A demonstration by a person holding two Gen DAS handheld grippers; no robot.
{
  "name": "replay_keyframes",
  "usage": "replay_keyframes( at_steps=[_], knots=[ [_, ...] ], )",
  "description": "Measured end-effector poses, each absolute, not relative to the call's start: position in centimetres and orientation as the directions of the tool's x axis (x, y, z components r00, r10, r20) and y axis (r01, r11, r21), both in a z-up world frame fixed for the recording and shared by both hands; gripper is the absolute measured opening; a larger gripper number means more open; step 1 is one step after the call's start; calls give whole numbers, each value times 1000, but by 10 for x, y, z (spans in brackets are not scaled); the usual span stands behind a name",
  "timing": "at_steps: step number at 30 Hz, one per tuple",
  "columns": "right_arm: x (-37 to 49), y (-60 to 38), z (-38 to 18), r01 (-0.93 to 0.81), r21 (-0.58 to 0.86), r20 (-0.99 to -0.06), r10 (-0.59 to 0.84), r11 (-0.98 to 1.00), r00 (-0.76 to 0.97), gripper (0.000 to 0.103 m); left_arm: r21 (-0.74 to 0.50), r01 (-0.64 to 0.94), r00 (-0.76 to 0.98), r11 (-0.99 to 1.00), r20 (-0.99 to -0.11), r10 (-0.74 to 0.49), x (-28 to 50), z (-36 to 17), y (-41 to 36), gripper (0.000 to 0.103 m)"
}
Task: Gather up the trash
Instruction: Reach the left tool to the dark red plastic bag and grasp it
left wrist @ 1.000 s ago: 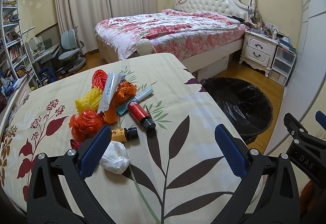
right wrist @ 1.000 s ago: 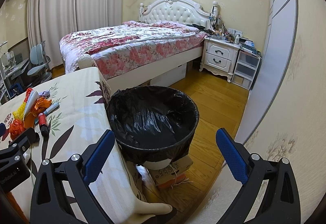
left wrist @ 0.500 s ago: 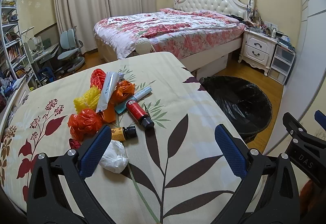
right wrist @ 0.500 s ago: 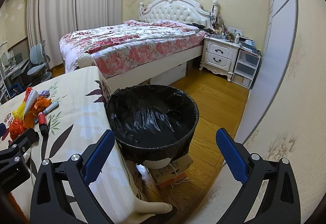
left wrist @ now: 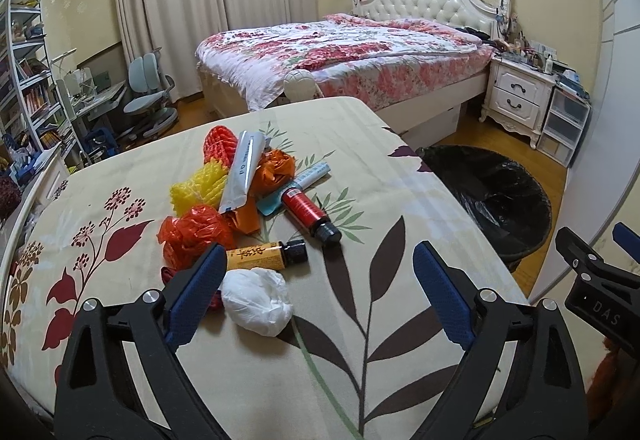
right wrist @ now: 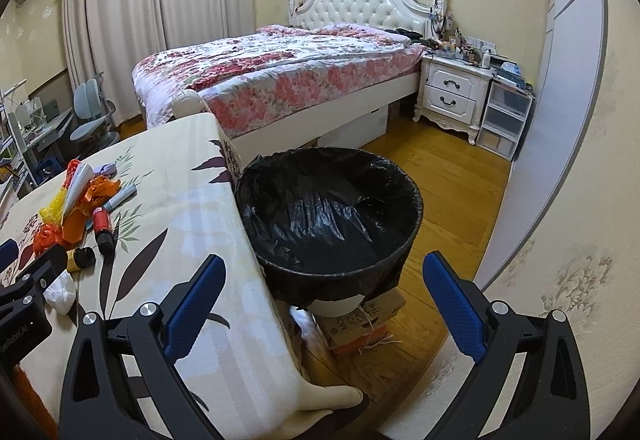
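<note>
In the left wrist view, the trash sits in a loose pile at centre left of the frame on the leaf-patterned tablecloth [left wrist: 400,168]: a red crumpled bag [left wrist: 194,232] at the left, yellow foam netting [left wrist: 198,190] above it, a silver-white tube [left wrist: 244,168] lying lengthwise up the frame, then a red bottle with a black cap [left wrist: 310,214] slanting down to the right. Lowest in the pile are a yellow bottle [left wrist: 260,255], its long axis running across the frame with the cap to the right, and a white crumpled wad [left wrist: 256,300].

The left gripper [left wrist: 316,292] is spread wide with nothing between its blue pads; its jaws have just been closing a little. The wad lies just inside the left pad, at the lower left of the gap, so it looks the nearest piece to take; the claw would need to shift left to centre on it.

The black-lined trash bin [right wrist: 332,216] stands on the floor off the table's right edge, at centre frame in the right wrist view. The right gripper [right wrist: 324,308] is also apart and empty, aimed at the bin and well away from the pile, so the left hand is the nearer one.
</note>
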State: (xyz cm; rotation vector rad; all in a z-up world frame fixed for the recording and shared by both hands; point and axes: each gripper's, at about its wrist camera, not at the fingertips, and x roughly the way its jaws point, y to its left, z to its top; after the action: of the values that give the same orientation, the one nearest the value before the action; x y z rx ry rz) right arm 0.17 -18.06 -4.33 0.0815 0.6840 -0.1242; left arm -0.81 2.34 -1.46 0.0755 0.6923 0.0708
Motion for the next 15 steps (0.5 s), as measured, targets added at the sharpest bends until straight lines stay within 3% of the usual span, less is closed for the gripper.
replay_keyframes(
  at_steps=[2, 4, 6, 9, 15],
  knots=[
    [1, -173, -44, 119, 34, -639, -70, 992, 766, 95, 99, -57, 763, 993, -637, 107, -11, -16, 33, 91],
    [3, -166, -43, 99, 30, -643, -57, 995, 764, 88, 106, -81, 757, 991, -640, 130, -14, -18, 46, 91],
    [4, -158, -45, 83, 28, -652, -45, 996, 757, 66, 104, -106, 747, 989, -648, 149, -15, -21, 60, 91],
    [13, -150, -46, 44, 58, -678, 7, 997, 735, 65, 106, -154, 726, 982, -663, 185, -18, -25, 83, 85],
    [19, -125, -45, -16, 47, -681, 43, 999, 731, 65, 101, -230, 688, 968, -687, 235, -23, -33, 122, 85]
  ],
)
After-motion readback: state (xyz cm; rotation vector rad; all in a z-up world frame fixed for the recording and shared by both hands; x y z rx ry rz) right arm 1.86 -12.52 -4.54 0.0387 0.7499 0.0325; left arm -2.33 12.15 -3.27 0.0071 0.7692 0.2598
